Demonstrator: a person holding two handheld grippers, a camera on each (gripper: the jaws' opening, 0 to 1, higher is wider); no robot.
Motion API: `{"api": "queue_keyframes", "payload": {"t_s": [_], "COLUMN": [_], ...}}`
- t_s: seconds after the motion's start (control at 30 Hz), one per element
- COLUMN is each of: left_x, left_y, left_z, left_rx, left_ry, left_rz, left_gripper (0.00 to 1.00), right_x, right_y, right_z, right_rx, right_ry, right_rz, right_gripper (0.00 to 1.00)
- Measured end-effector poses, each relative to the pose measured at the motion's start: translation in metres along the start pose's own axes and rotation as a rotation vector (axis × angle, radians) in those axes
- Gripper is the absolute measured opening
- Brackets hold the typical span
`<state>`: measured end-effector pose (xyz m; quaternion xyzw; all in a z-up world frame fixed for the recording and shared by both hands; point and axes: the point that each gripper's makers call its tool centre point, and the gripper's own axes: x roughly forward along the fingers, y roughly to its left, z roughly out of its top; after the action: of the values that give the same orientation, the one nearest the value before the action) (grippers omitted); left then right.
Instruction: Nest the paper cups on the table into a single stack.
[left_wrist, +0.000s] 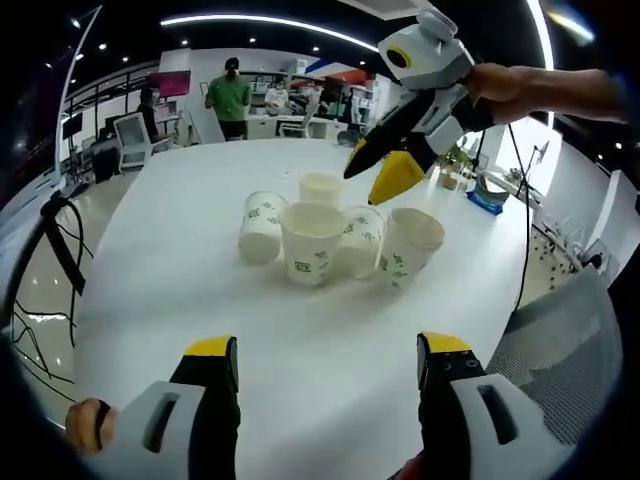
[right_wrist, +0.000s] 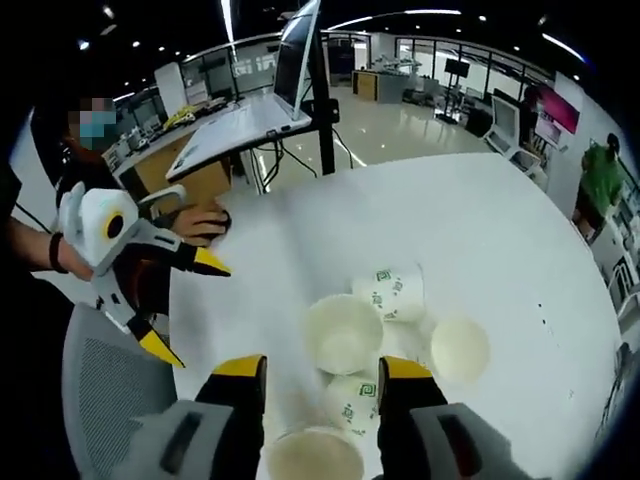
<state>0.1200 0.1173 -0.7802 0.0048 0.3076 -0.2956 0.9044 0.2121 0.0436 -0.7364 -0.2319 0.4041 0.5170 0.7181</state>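
Several white paper cups with green print cluster mid-table (left_wrist: 150, 250). The nearest cup (left_wrist: 312, 242) stands upright, one cup (left_wrist: 262, 228) lies on its side at the left, and others (left_wrist: 412, 245) stand to the right and behind. My left gripper (left_wrist: 328, 350) is open, low over the near edge and well short of the cups. My right gripper (left_wrist: 372, 180) hovers above the cluster's far right. In the right gripper view it (right_wrist: 322, 370) is open above the cups, an upright cup (right_wrist: 343, 332) just ahead of its jaws. The left gripper (right_wrist: 185, 305) shows at the left, open.
A grey mesh chair (left_wrist: 560, 340) stands by the table's right edge. Black cables (left_wrist: 60, 240) hang off the left side. A person in a green shirt (left_wrist: 231, 95) stands beyond the far edge among desks. A raised laptop (right_wrist: 250, 115) sits past the table.
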Motion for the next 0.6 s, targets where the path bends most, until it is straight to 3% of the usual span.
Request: {"api": "queue_keyframes", "payload": {"t_s": [0.27, 0.47, 0.6], "left_x": [0.0, 0.003, 0.004], "left_y": [0.002, 0.003, 0.003], "left_z": [-0.002, -0.003, -0.002], "left_rx": [-0.007, -0.008, -0.01], "left_ry": [0.0, -0.001, -0.003], "left_rz": [0.004, 0.001, 0.0], "left_gripper": [0.72, 0.72, 0.72], "right_x": [0.021, 0.045, 0.057], "right_y": [0.008, 0.008, 0.015], "right_z": [0.009, 0.011, 0.007], "right_rx": [-0.025, -0.063, -0.057], "right_ry": [0.022, 0.077, 0.101], "right_rz": [0.03, 0.053, 0.068], "right_gripper": [0.42, 0.41, 0.4]}}
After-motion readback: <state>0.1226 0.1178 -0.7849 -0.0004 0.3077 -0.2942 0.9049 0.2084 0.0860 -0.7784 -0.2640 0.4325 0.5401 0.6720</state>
